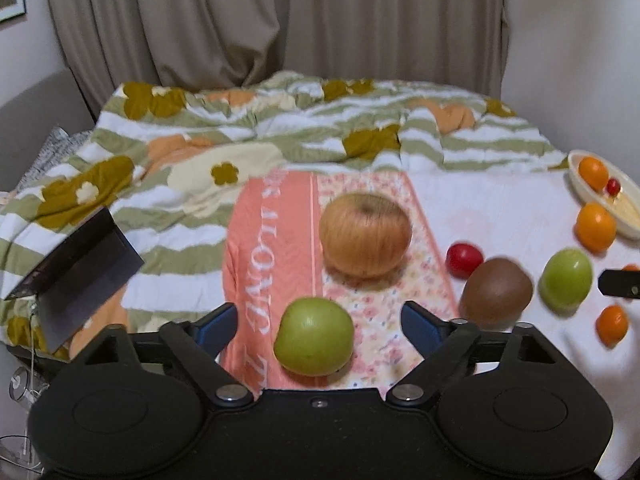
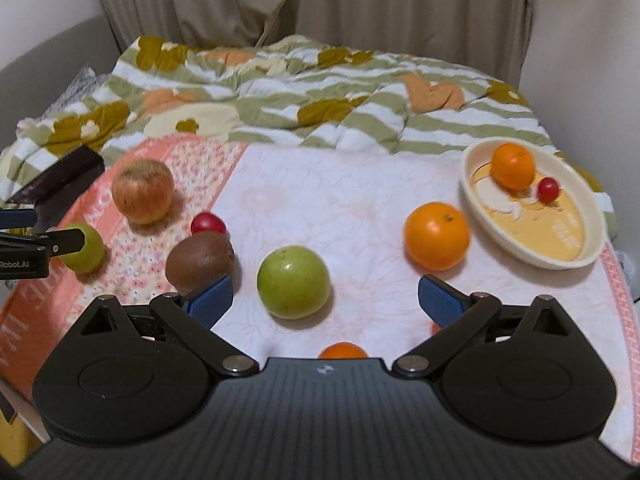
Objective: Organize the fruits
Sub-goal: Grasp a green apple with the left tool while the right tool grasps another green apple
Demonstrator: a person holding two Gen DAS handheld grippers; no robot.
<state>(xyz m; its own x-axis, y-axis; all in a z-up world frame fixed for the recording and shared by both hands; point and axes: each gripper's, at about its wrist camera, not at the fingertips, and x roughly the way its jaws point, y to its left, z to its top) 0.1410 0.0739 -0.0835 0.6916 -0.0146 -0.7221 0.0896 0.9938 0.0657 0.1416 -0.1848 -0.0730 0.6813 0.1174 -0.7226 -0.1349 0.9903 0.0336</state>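
Fruits lie below both level grippers, left and right, fingers spread wide, empty.

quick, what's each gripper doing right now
Left gripper: open, empty, a green apple between its fingers.
Right gripper: open, empty, another green apple just ahead.

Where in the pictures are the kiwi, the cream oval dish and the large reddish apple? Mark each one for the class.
kiwi (image 2: pixel 199 258): right wrist view, middle of its brown skin.
cream oval dish (image 2: pixel 592 254): right wrist view, its near right rim.
large reddish apple (image 1: pixel 365 235): left wrist view, middle of its front face.
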